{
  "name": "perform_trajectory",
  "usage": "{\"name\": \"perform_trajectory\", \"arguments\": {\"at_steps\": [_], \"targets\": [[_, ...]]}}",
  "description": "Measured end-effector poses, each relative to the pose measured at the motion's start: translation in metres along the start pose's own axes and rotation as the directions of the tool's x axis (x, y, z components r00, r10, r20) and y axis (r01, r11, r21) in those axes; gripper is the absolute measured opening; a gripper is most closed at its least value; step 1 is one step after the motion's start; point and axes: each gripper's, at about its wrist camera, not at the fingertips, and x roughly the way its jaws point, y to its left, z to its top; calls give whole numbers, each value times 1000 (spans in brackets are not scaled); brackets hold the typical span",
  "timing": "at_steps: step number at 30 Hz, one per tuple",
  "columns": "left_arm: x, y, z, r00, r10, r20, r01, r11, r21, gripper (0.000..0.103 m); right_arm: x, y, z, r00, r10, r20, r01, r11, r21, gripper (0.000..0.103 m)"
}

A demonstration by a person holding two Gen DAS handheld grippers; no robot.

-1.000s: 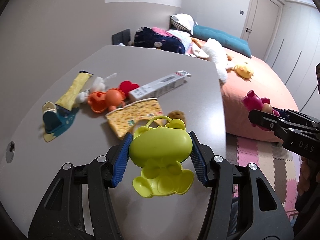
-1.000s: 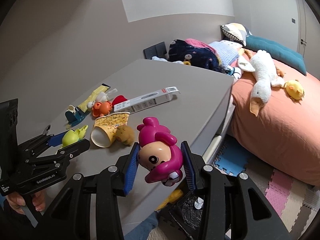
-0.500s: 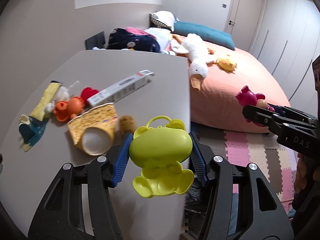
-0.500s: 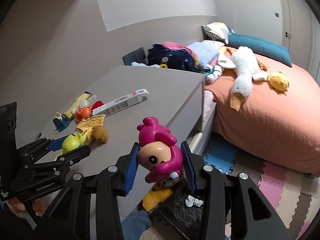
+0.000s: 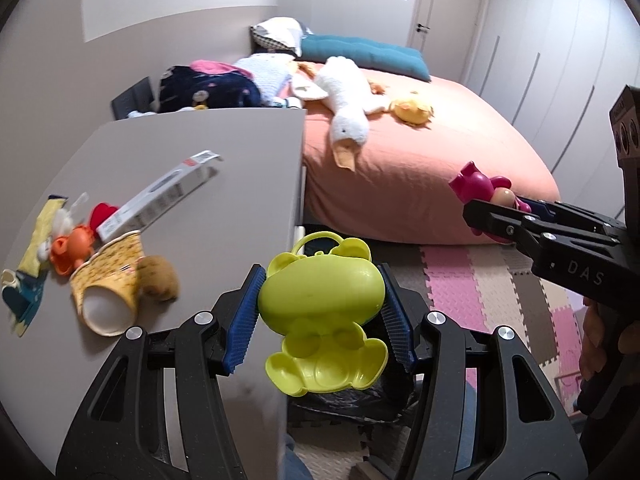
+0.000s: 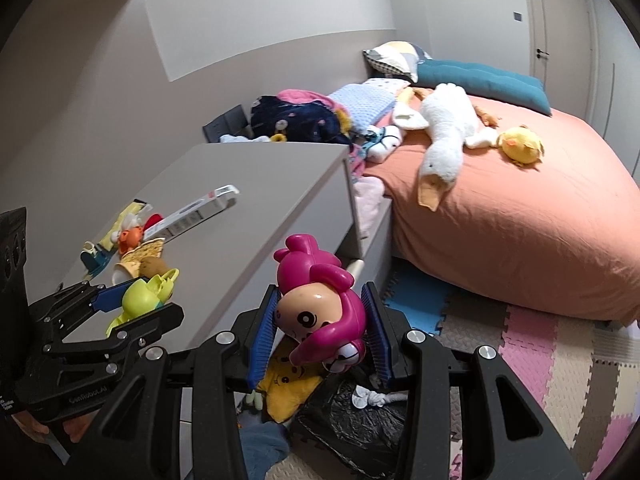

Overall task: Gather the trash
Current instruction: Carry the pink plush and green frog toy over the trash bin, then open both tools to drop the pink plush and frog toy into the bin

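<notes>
**Two grippers each carry a plastic toy past the table edge, above a black bag on the floor**

Left wrist view: The left gripper [image 5: 320,312] is clamped on a lime-green plastic frog toy [image 5: 320,300], its blue pads pressing both sides of the rounded body, with the frog's flat feet hanging below. The toy sits just past the right edge of a grey table [image 5: 224,148]. Directly beneath it, on the floor, lies a crumpled black trash bag [image 5: 352,400]. Left on the table are a long white box [image 5: 160,196], a yellow patterned paper cup [image 5: 108,292] lying on its side, a small brown fuzzy lump [image 5: 158,280] touching the cup, an orange toy [image 5: 72,244], a red piece [image 5: 102,214] and a yellow wrapper [image 5: 38,232]. At the right, the right gripper [image 5: 496,216] holds a pink toy [image 5: 476,184], seen from the side. Behind is a bed with an orange cover [image 5: 420,168], with a white plush goose [image 5: 348,116] on it.

Right wrist view: The right gripper [image 6: 320,328] is closed on a pink-haired doll head toy [image 6: 320,304], pads against both sides. It hangs beside the table's edge, over the black bag [image 6: 352,420], which has a yellow plush [image 6: 288,388] next to it. At the left, the left gripper [image 6: 136,304] holds the green frog [image 6: 140,300] over the table corner. Foam floor mats [image 6: 540,360] lie by the bed.
</notes>
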Motion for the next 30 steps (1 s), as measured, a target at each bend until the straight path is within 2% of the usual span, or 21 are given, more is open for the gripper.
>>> {"name": "perform_trajectory", "arguments": {"at_steps": [4, 5, 6, 7, 8, 10, 14, 22, 30], "targets": [[10, -16, 1, 999, -45, -22, 46, 999, 28, 56, -3, -17, -1, 1000, -23, -1, 23, 999, 35, 43], [12, -21, 0, 997, -68, -31, 69, 997, 39, 65, -4, -22, -1, 1000, -28, -3, 28, 998, 51, 45], [15, -26, -1, 996, -84, -44, 86, 995, 54, 85, -4, -28, -1, 999, -33, -8, 34, 997, 68, 56], [17, -31, -1, 996, -75, -42, 78, 995, 68, 94, -3, -32, 0, 999, -47, -14, 48, 996, 76, 63], [18, -35, -2, 997, -62, -35, 64, 995, 81, 98, -4, -35, 0, 998, -66, -13, 67, 995, 75, 72], [23, -42, -3, 998, -42, -50, 48, 993, 108, 98, -7, -39, 0, 994, -106, -2, 106, 992, 73, 74], [29, -39, -2, 997, -35, -76, 42, 995, 86, 98, -11, -46, -1, 994, -108, 6, 107, 990, 90, 75], [24, -26, -1, 998, -4, -64, 8, 998, 58, 98, -7, -43, -1, 996, -88, 0, 88, 992, 86, 76], [18, -4, -3, 998, 22, -58, -21, 1000, 23, 98, 2, -23, 2, 998, -62, -8, 62, 997, 55, 76]]}}
